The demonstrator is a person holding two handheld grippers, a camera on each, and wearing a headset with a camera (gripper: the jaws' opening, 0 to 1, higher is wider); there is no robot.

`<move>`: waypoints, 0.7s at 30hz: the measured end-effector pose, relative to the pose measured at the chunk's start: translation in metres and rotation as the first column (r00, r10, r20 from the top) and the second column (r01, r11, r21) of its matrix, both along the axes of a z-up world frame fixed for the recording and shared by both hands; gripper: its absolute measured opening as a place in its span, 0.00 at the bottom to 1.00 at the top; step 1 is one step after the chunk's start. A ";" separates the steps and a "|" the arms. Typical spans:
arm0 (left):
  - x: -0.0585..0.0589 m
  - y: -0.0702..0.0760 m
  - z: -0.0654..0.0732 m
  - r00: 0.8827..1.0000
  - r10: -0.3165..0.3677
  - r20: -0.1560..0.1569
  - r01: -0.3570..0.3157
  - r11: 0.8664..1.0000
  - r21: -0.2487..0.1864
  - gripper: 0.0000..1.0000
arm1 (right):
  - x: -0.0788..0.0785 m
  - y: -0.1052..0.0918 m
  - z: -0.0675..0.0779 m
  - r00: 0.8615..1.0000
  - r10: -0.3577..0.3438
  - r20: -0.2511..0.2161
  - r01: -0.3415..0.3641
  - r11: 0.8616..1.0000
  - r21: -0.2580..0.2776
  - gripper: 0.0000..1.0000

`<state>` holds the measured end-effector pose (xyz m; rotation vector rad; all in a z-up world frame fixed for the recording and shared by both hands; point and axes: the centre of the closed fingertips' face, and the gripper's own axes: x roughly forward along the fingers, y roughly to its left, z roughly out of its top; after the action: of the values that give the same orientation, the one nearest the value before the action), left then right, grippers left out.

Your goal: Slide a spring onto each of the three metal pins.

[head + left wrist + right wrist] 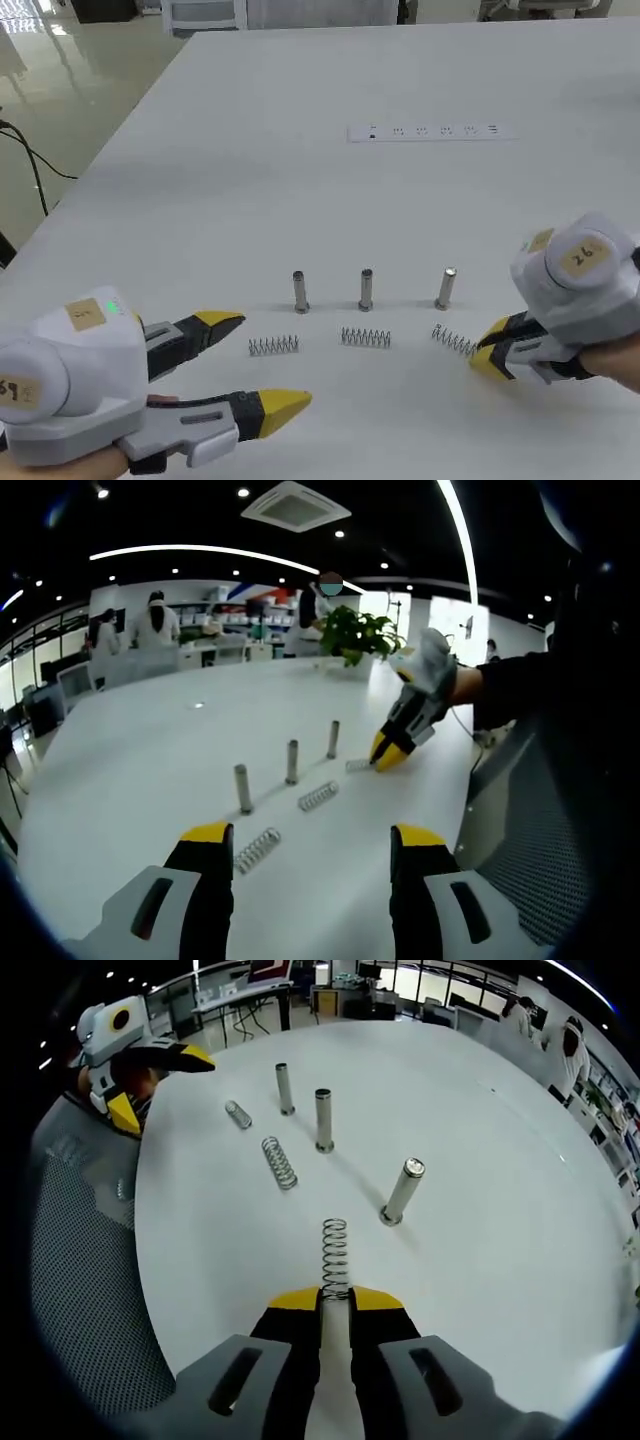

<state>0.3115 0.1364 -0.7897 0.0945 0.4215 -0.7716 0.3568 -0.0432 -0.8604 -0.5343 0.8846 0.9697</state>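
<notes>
Right tongs (335, 1298) pinch spring (335, 1250) end, clear in right gripper view; left tongs (313, 833) spread nr pins (366, 289)

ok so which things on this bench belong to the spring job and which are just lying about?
Job: left pin, middle pin, right pin, all bare; left spring and middle spring, lying loose; right spring, pinched in the right gripper; left gripper, open.
Lying about: power strip, further back.

3 springs (366, 338) just in frt of pins (366, 289)
</notes>
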 end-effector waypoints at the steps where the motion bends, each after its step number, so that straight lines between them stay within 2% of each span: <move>1: 0.000 0.000 0.000 1.000 -0.003 0.000 0.003 1.000 0.002 0.58 | 0.000 0.000 0.001 1.000 0.001 0.000 -0.001 1.000 0.001 0.07; 8: -0.003 -0.006 -0.001 0.999 -0.041 -0.003 0.041 0.999 0.018 0.58 | -0.004 0.003 0.006 1.000 0.019 -0.002 -0.019 1.000 0.003 0.07; 21: -0.005 -0.018 0.002 0.992 -0.126 -0.003 0.126 0.991 0.049 0.58 | -0.020 0.016 0.028 0.994 0.113 -0.013 -0.113 0.993 0.028 0.07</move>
<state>0.3061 0.1188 -0.7878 0.1682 0.4376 -0.8857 0.3369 -0.0270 -0.8324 -0.5597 0.8604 1.0880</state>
